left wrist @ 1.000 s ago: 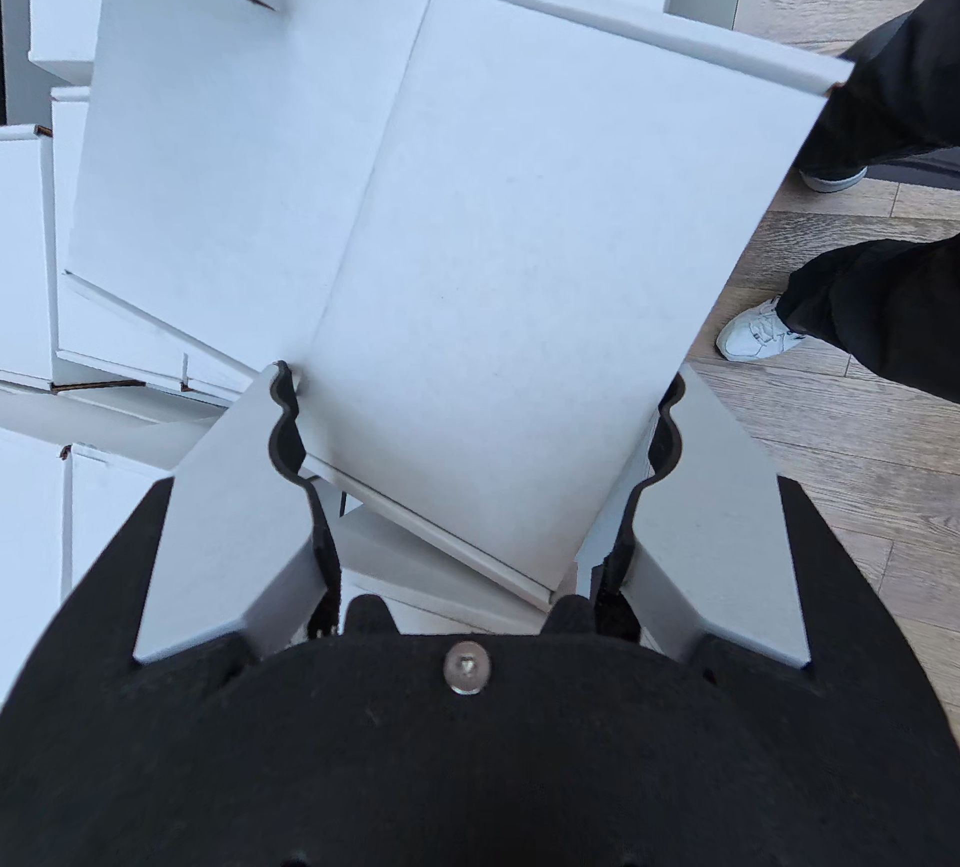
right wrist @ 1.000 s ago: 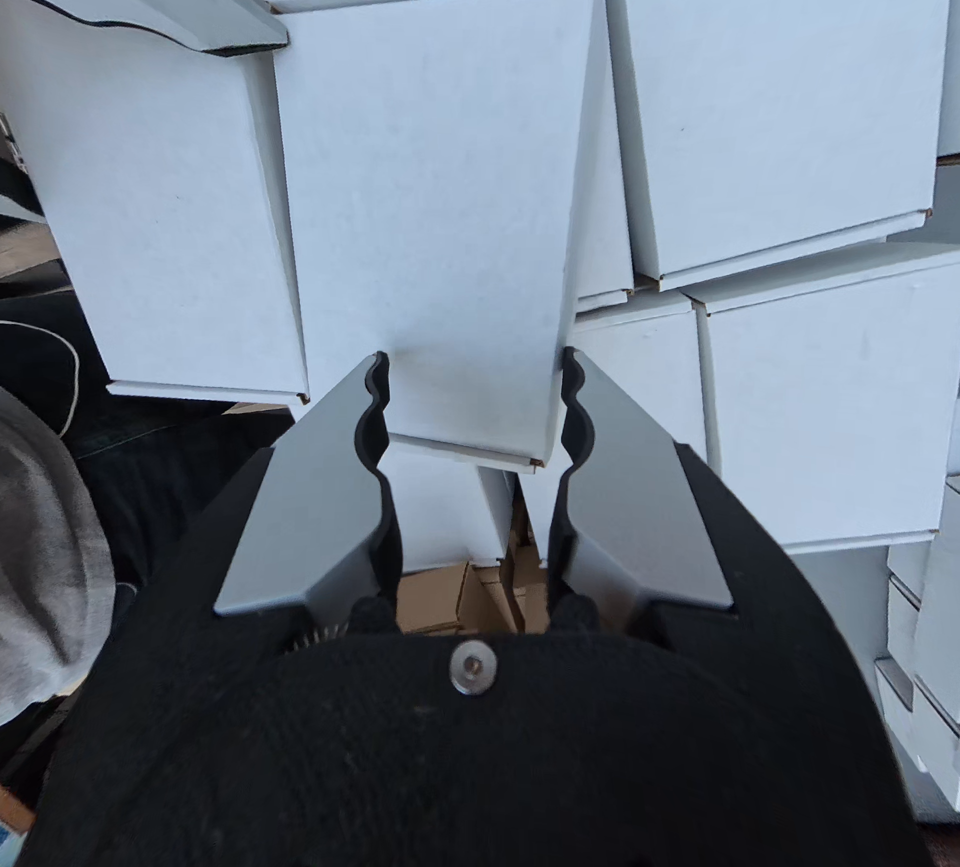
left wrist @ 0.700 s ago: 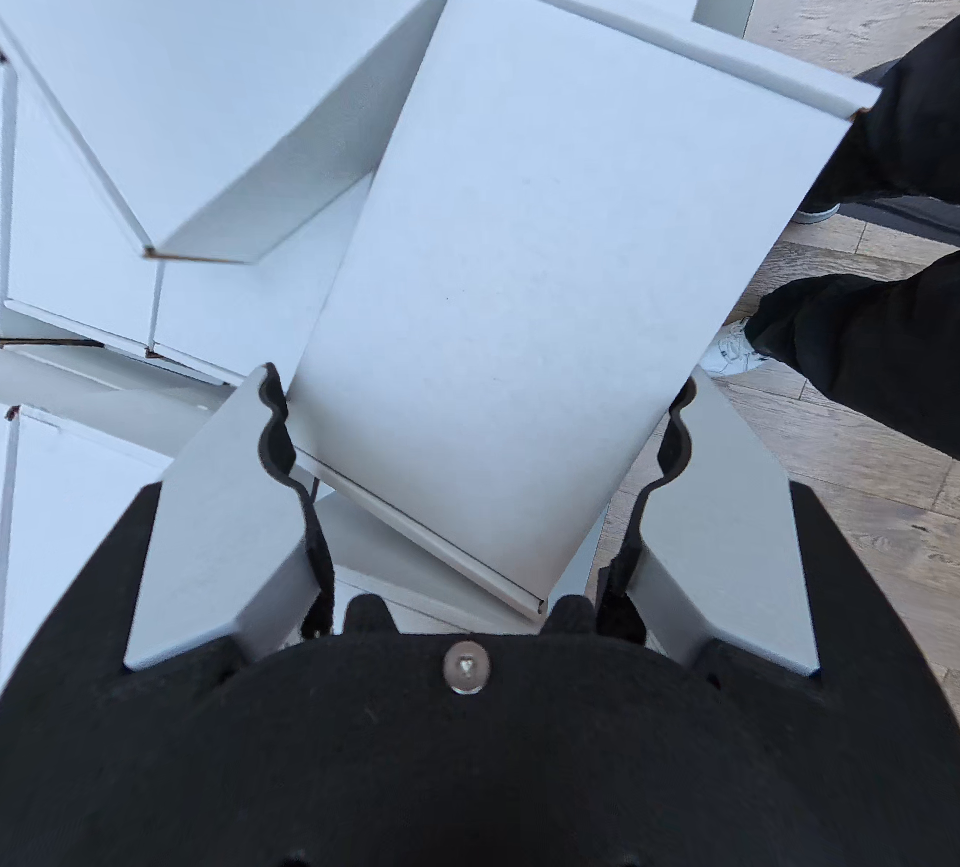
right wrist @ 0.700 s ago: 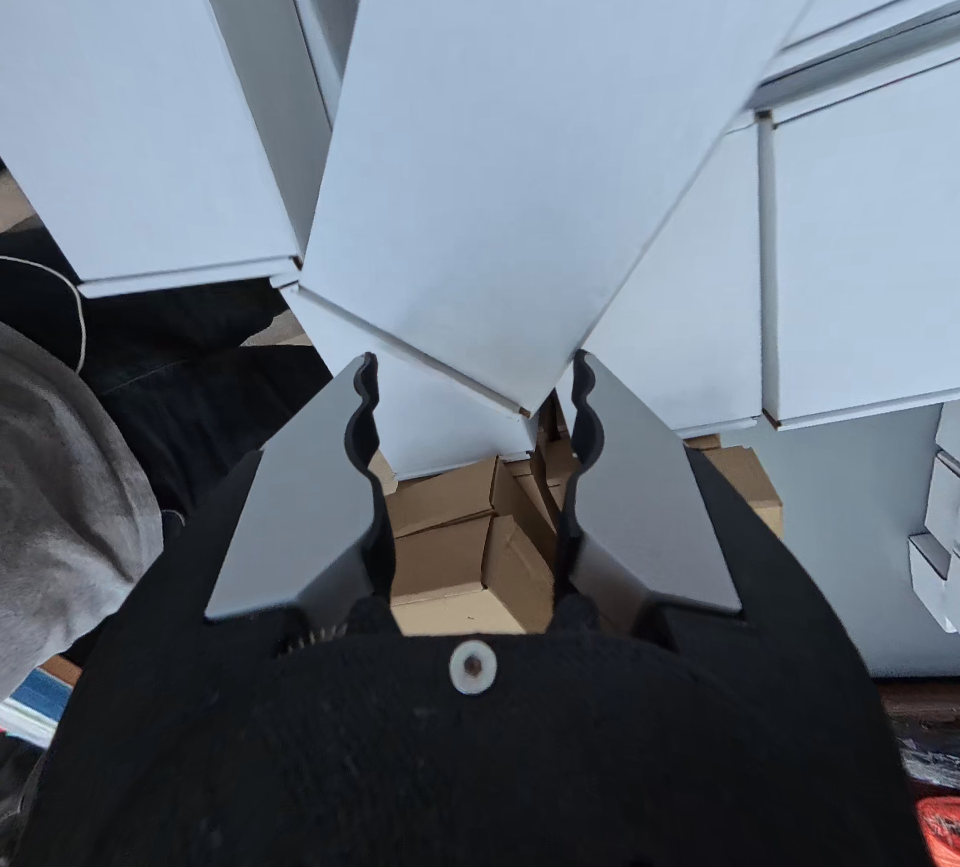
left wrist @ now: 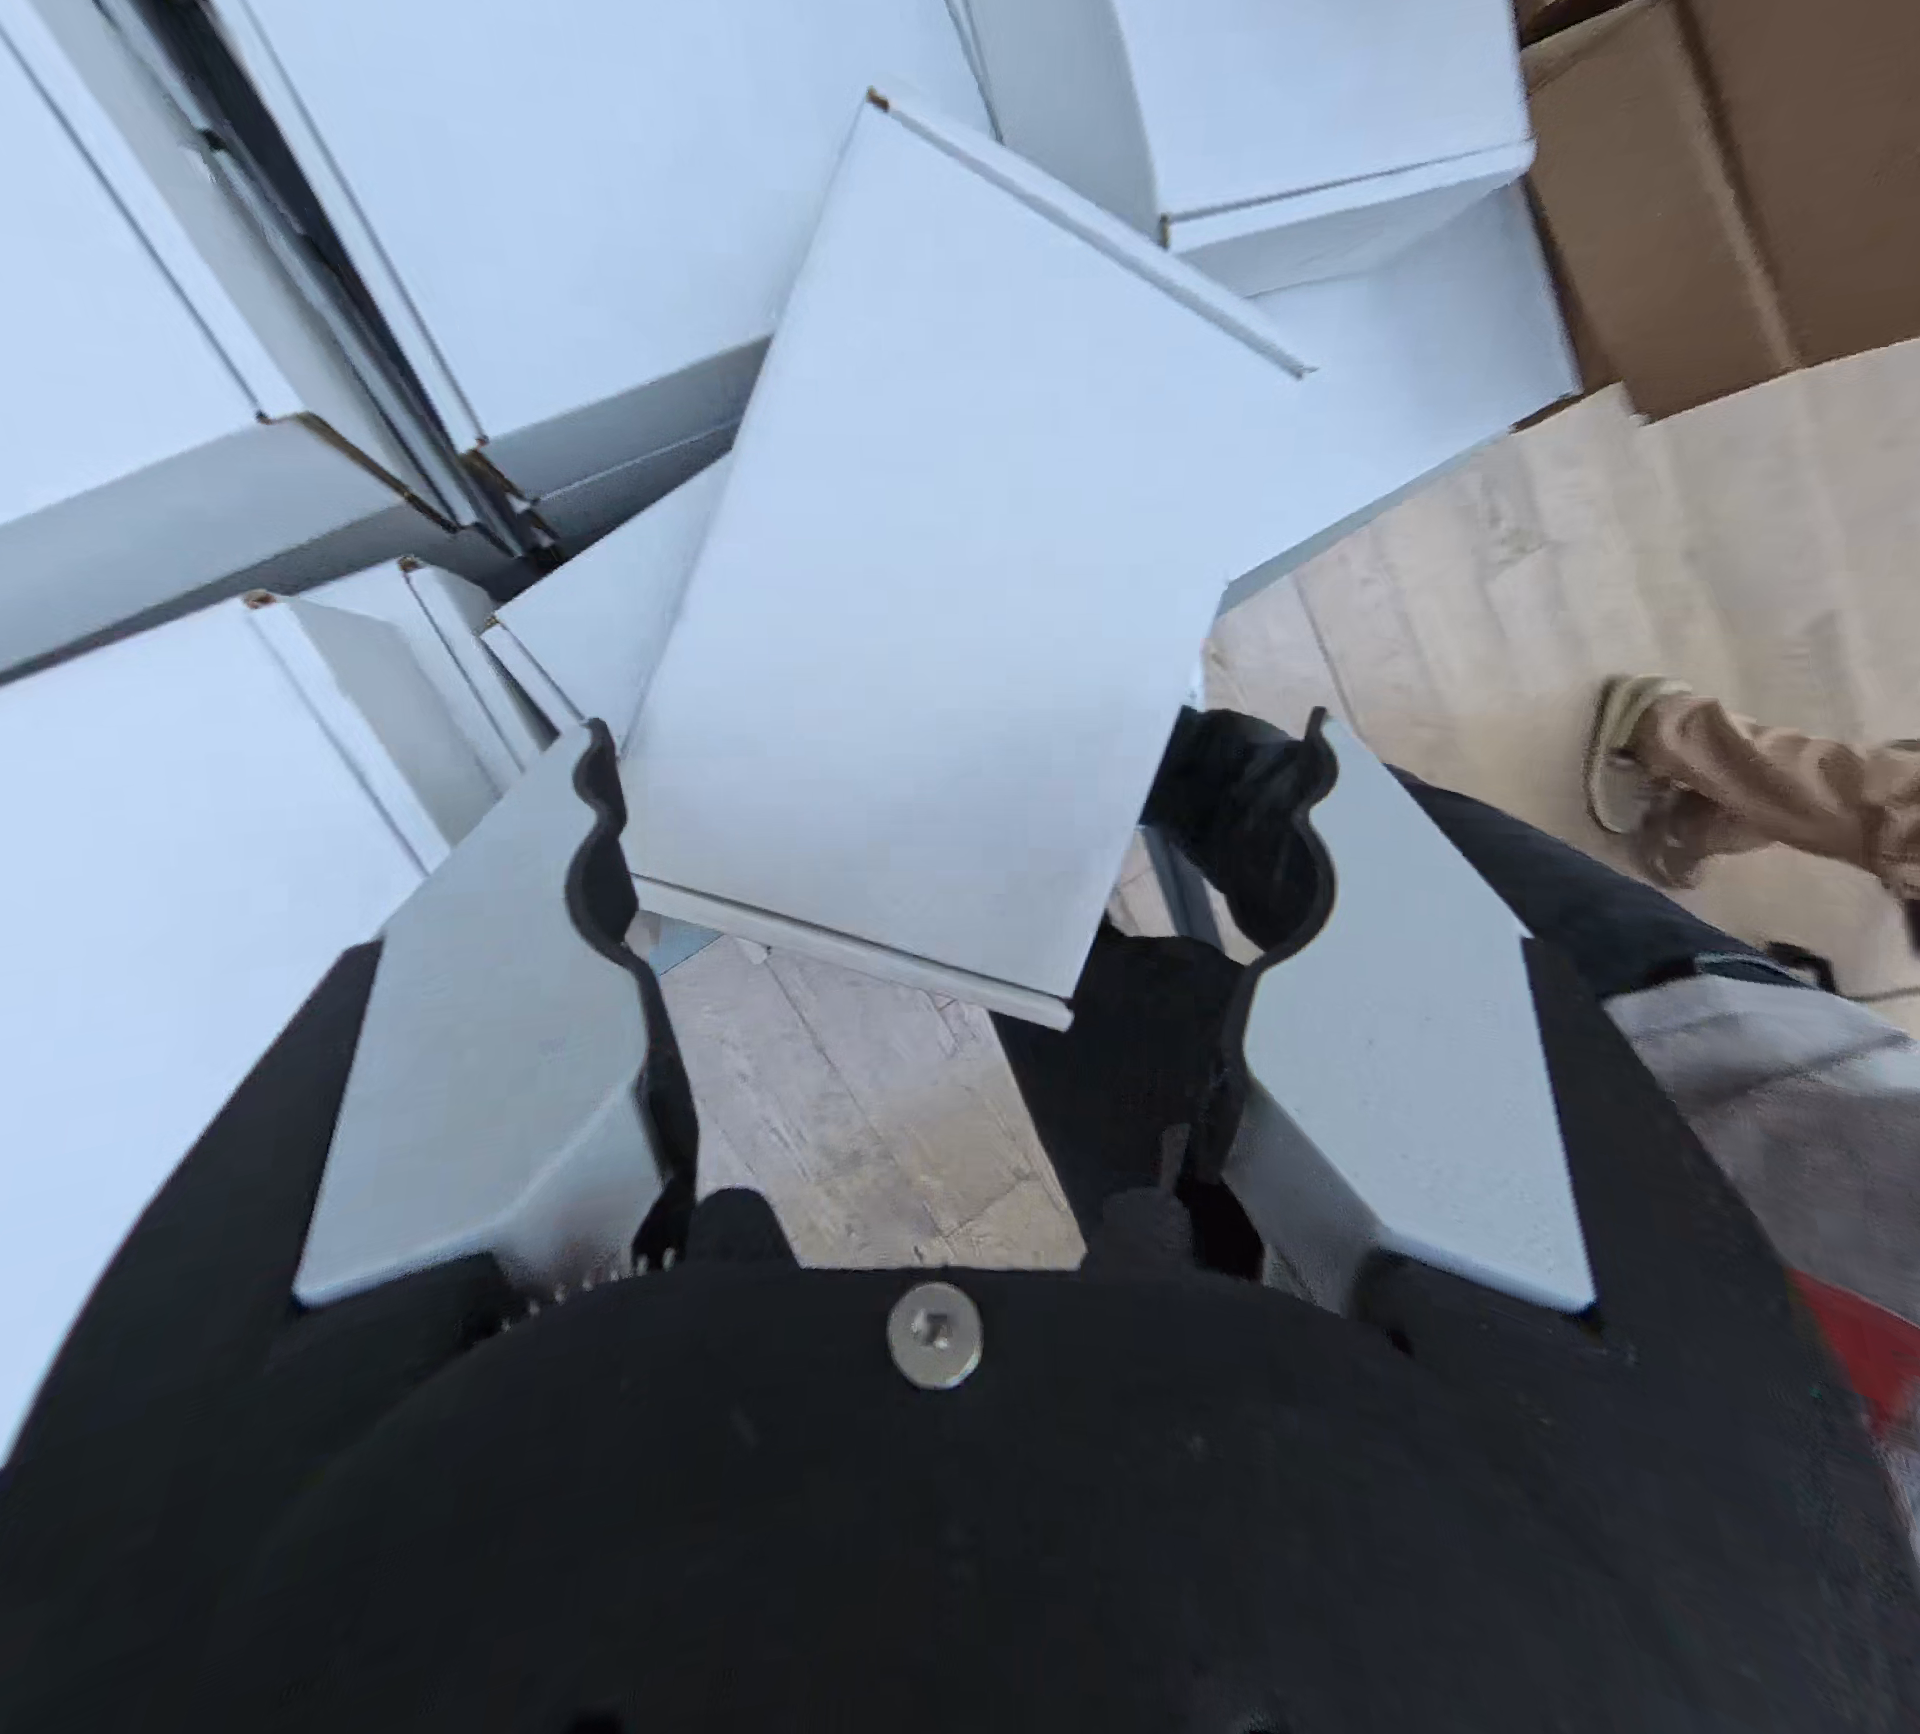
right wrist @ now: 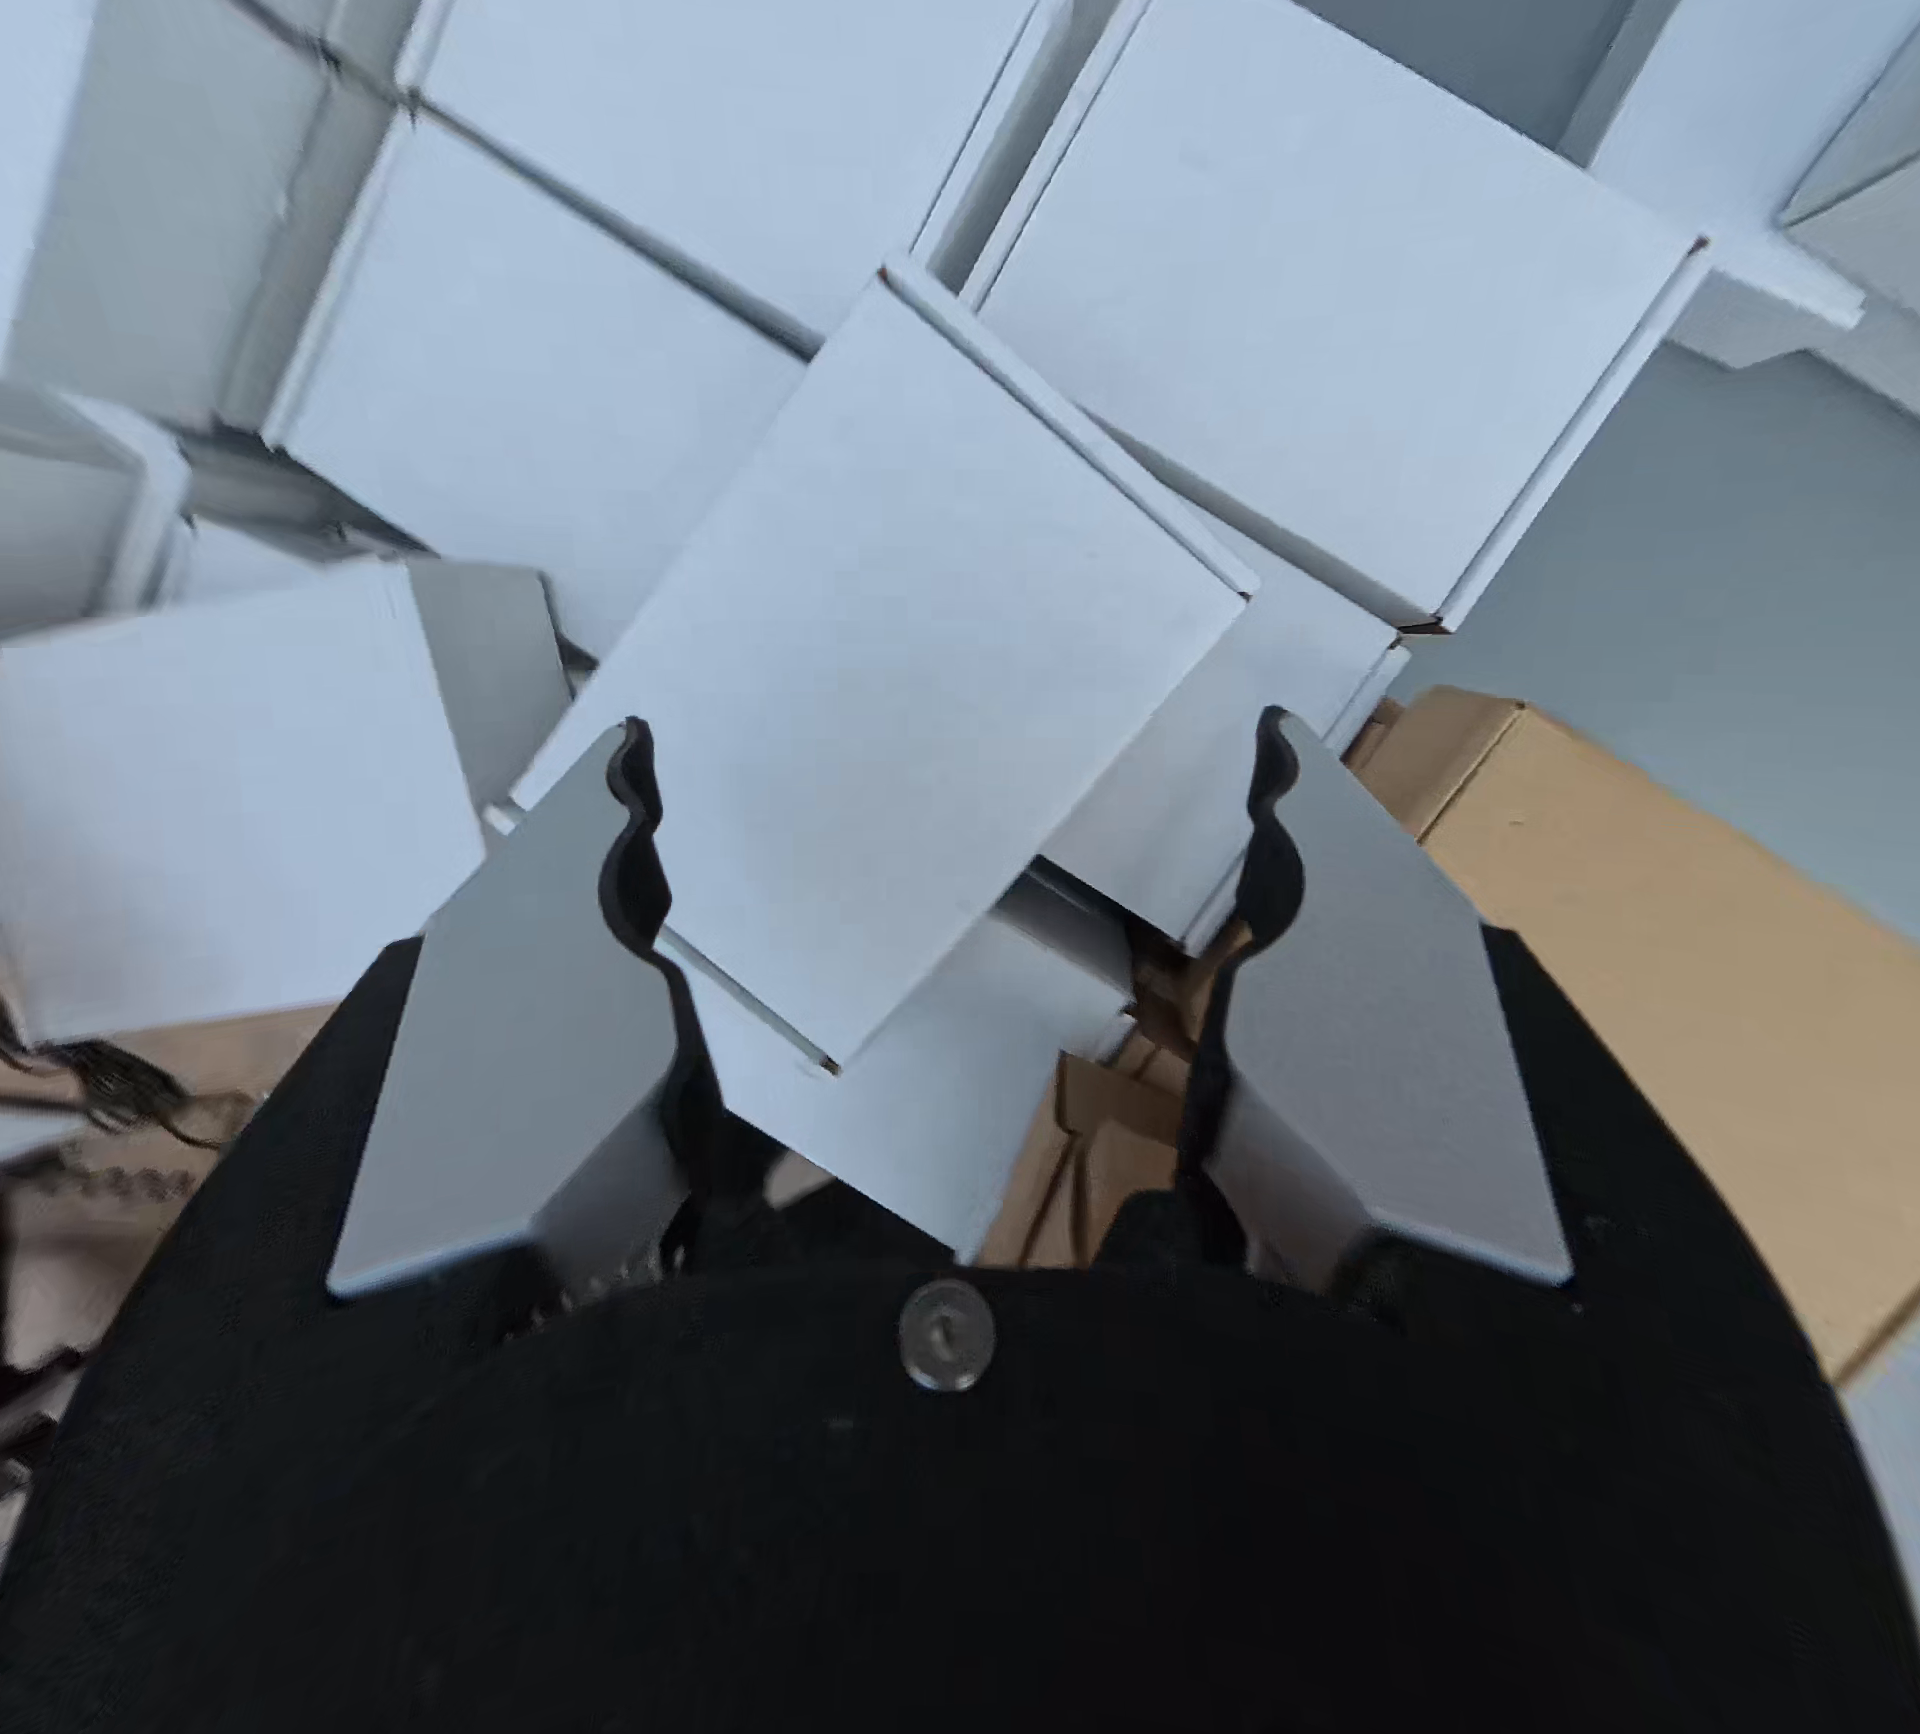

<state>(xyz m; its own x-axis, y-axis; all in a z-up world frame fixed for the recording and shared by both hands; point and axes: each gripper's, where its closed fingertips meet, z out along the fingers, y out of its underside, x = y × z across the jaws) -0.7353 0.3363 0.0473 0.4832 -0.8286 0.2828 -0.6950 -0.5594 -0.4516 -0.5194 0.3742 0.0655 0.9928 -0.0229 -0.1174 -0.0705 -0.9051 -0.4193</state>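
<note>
White cardboard is filling both views; a flat white box (left wrist: 935,593) is lying tilted between the spread fingers of the left tool (left wrist: 951,811), its near left corner touching or just beside the left finger while the right finger is standing apart from it, so nothing is being clamped; the box is looking loose, probably resting against the heap of white boxes (left wrist: 582,126) behind it, though I cannot tell what is bearing it. A folded flap is showing as a thin lip along its near edge, and brown raw card is peeking at the corners. In the right wrist view a second white box (right wrist: 894,697) is sitting skewed between the wide-open fingers of the right tool (right wrist: 951,832), one corner pointing back toward the camera, again ungripped; it is leaning on a jumbled pile of boxes (right wrist: 727,74). Brown cartons (right wrist: 1558,957) are lying below and right; wooden floor (left wrist: 862,1113) and a person's shoe (left wrist: 1631,770) are showing past the left tool.
</note>
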